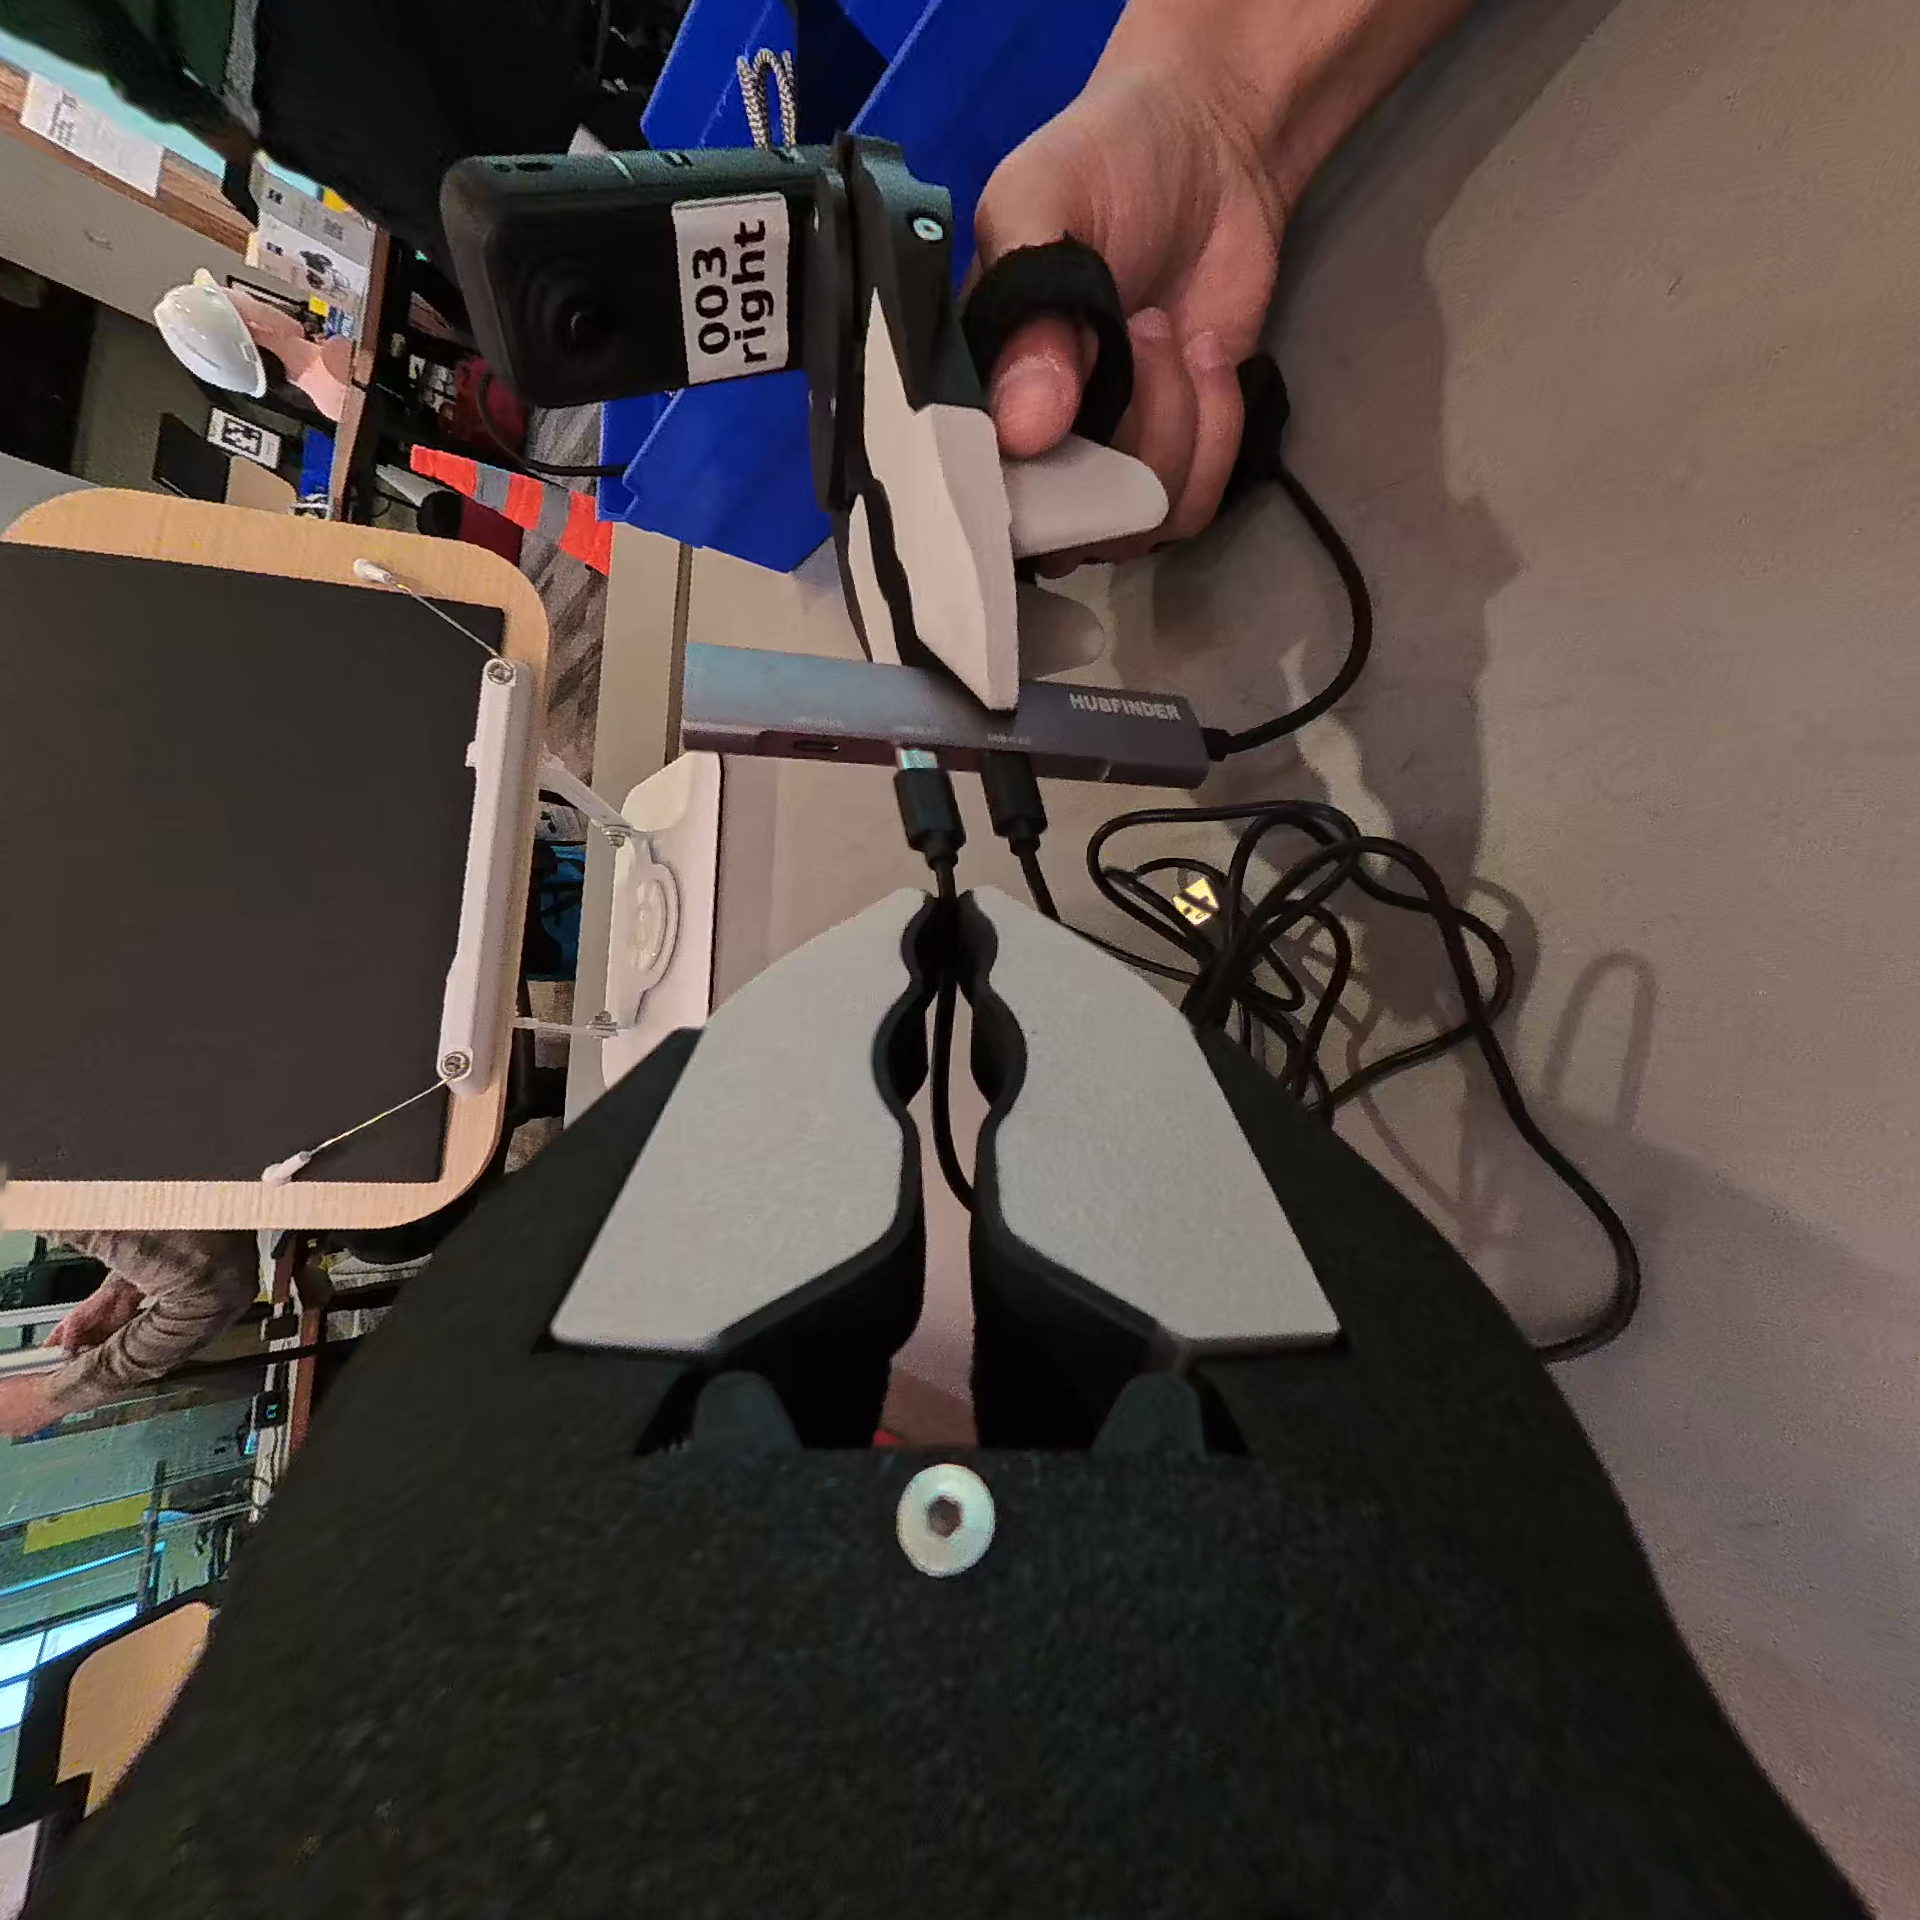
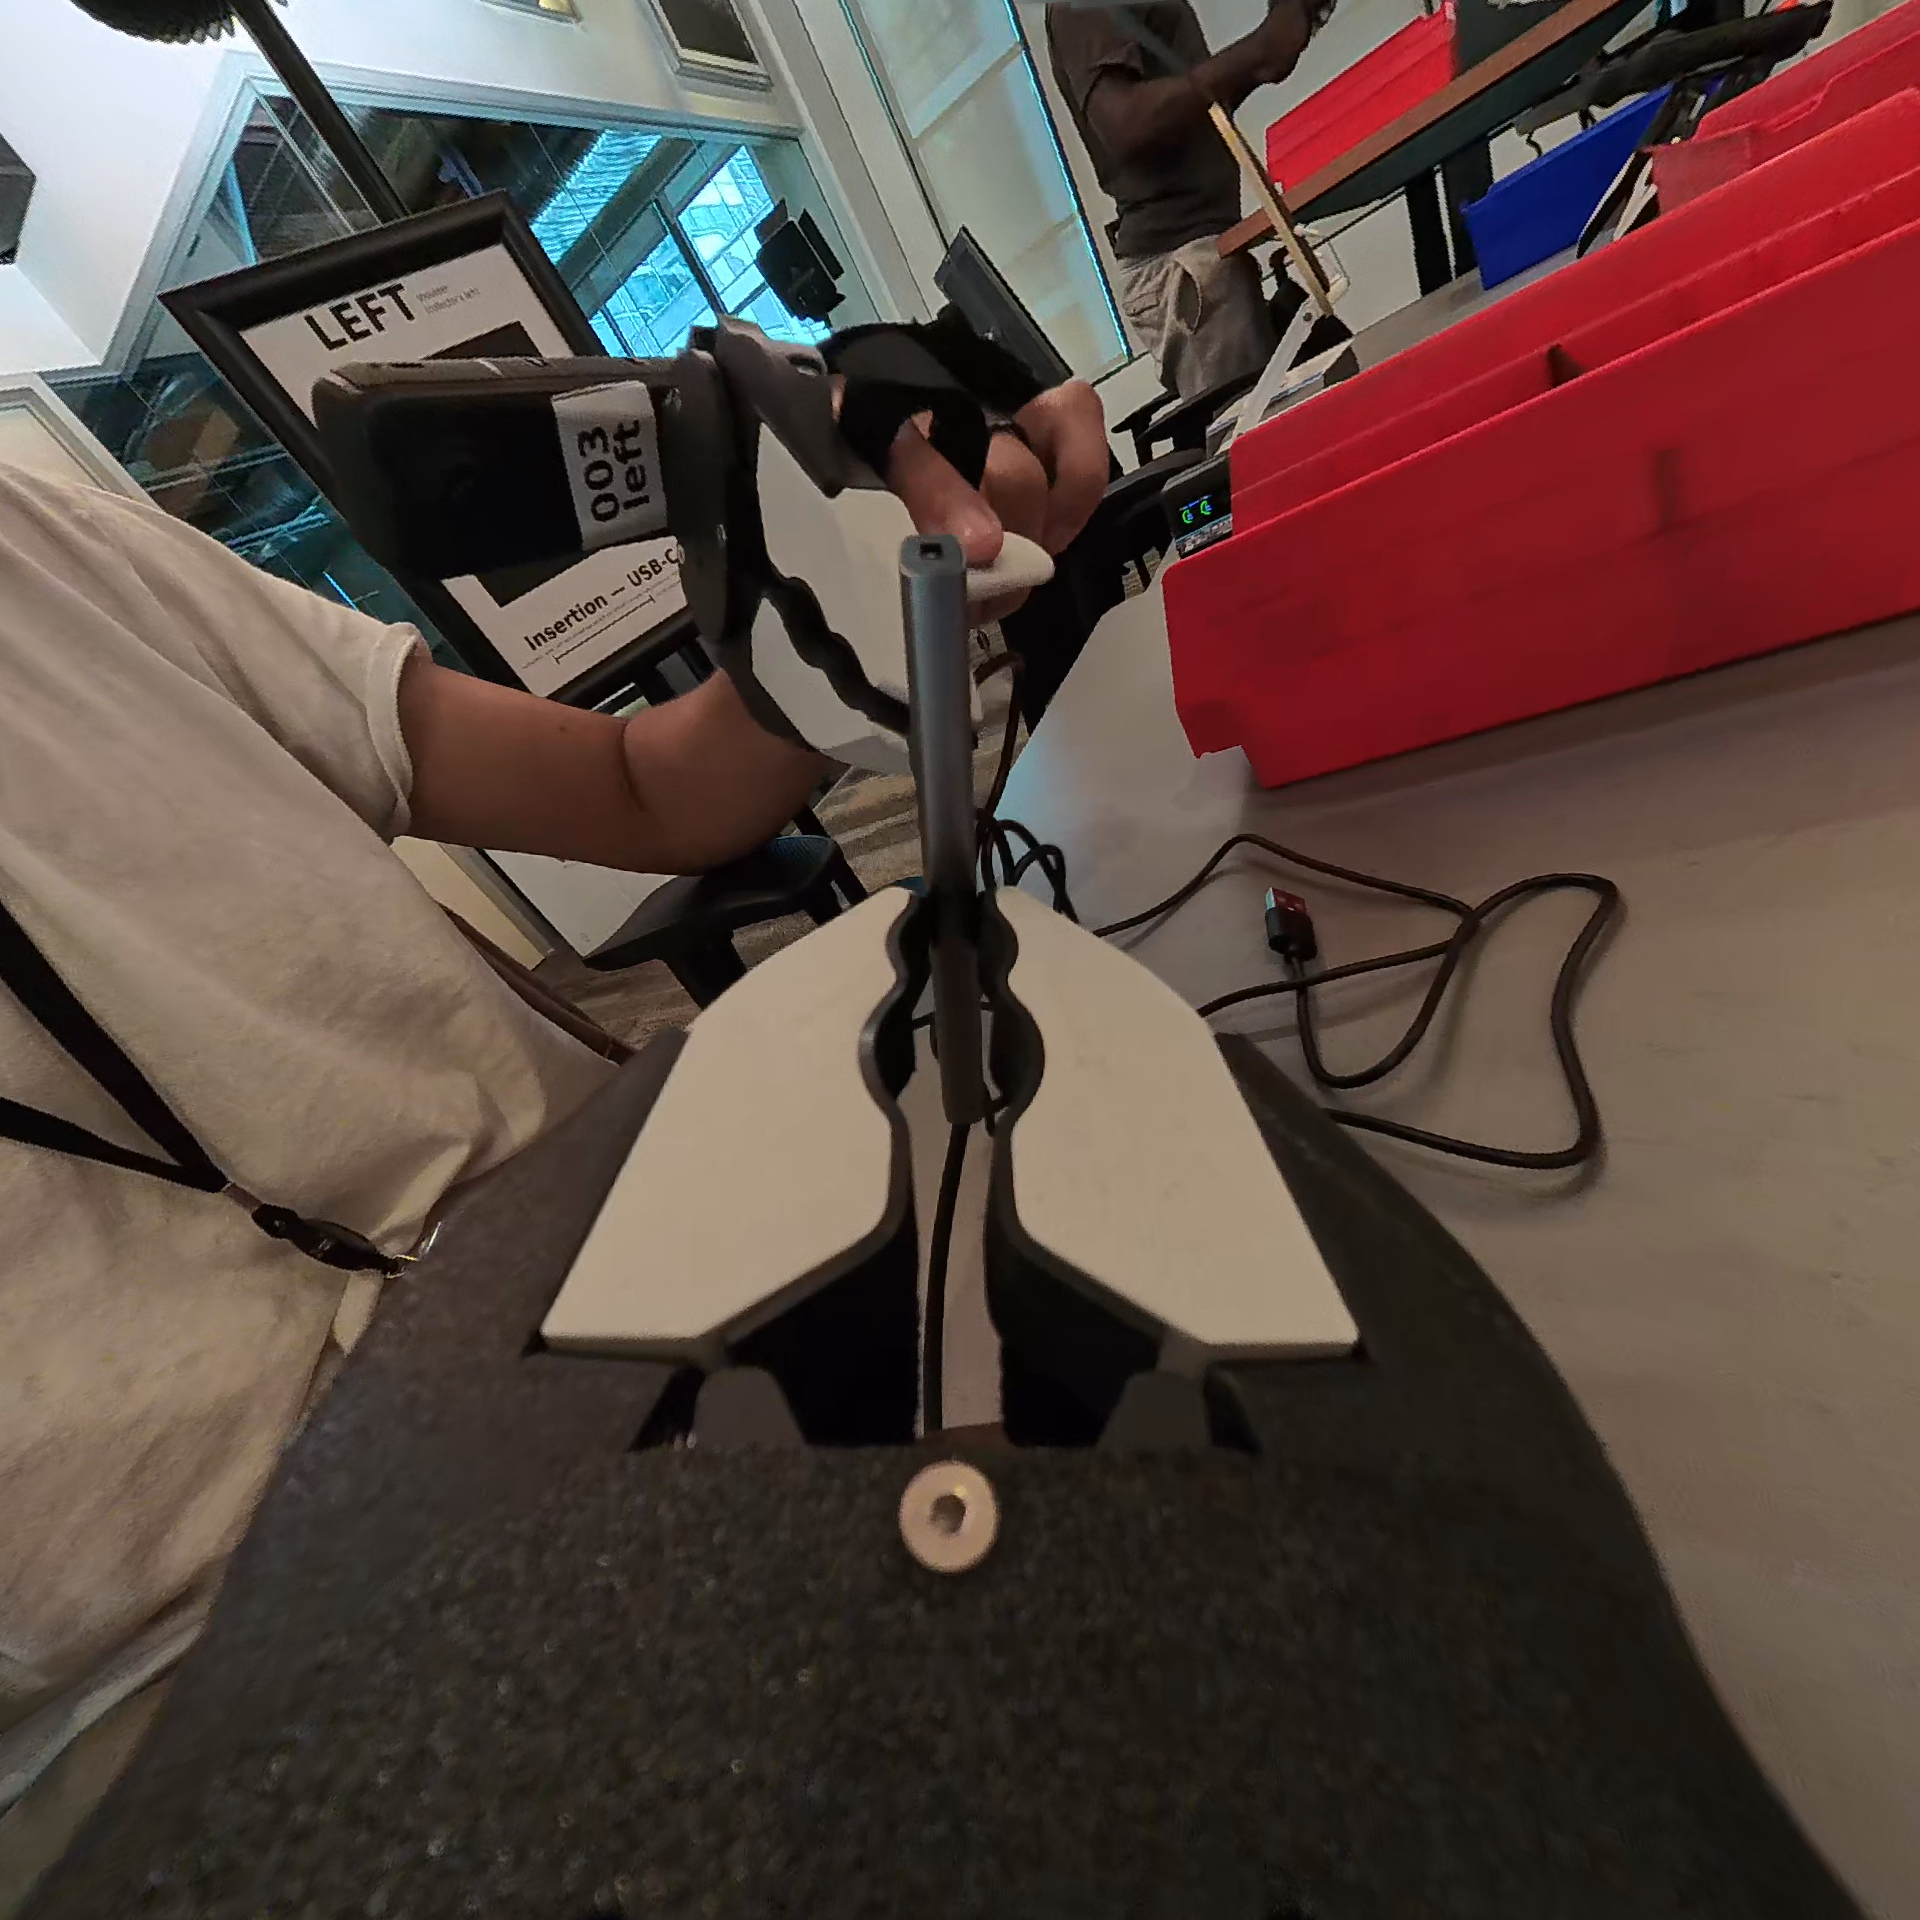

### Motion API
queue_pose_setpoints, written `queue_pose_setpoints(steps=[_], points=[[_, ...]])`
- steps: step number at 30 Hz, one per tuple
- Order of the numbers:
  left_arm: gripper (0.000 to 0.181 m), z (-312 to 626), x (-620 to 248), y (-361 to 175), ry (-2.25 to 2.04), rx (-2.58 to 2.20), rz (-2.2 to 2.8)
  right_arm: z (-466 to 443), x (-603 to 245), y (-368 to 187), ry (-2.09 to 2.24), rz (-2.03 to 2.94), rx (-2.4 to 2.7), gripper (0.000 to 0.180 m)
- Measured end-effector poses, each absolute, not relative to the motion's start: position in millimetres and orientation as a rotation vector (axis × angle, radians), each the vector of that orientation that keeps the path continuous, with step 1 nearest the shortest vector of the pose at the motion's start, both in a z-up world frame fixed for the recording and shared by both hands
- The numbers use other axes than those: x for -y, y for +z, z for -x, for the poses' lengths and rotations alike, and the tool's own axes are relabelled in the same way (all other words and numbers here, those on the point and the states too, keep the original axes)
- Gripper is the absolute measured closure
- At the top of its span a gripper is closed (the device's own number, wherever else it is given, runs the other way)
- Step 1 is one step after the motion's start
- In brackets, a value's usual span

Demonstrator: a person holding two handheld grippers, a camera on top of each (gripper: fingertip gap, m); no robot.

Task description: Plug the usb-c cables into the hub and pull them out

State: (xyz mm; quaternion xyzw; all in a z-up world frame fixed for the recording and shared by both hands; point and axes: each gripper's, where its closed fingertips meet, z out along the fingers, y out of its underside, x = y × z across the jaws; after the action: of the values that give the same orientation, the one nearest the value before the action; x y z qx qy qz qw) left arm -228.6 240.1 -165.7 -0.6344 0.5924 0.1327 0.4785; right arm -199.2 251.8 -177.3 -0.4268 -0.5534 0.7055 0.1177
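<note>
The grey hub (image 1: pixel 790 691) is held in the air over the table. My right gripper (image 1: pixel 1000 691) is shut on it from above; in the right wrist view the hub (image 2: pixel 935 707) stands up between that gripper's (image 2: pixel 948 914) fingers. My left gripper (image 1: pixel 948 909) is shut on a black usb-c cable just behind its plug (image 1: pixel 930 816). This plug is in a hub port with its silver tip still showing. A second black plug (image 1: pixel 1015 800) sits fully in the port beside it. The left gripper's fingers (image 2: pixel 831 561) show behind the hub.
Loose black cable (image 1: pixel 1351 956) lies tangled on the grey table (image 1: pixel 1662 727), with a red usb-a plug (image 2: pixel 1288 920). Red bins (image 2: pixel 1558 468) stand along the table; blue bins (image 1: pixel 748 447) are behind the hub. A framed black board (image 1: pixel 208 862) is off the table edge. A person (image 2: pixel 1174 156) stands far back.
</note>
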Motion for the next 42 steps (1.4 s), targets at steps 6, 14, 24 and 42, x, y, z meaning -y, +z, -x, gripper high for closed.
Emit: queue_pose_setpoints(steps=[6, 14, 24, 42], points=[[0.179, 230, -242, -167, 0.33, -1.438, 1.556, 199, -251, -178, 2.072, 1.251, 1.623, 0.171], [0.179, 227, -242, -169, 0.31, -1.437, 1.55, 199, -249, -179, 2.075, 1.258, 1.637, 0.171], [0.179, 223, -246, -168, 0.308, -1.339, 1.522, 199, -251, -180, 2.05, 1.285, 1.639, 0.171], [0.18, 221, -248, -177, 0.268, -1.32, 1.586, 206, -249, -178, 2.071, 1.318, 1.581, 0.167]])
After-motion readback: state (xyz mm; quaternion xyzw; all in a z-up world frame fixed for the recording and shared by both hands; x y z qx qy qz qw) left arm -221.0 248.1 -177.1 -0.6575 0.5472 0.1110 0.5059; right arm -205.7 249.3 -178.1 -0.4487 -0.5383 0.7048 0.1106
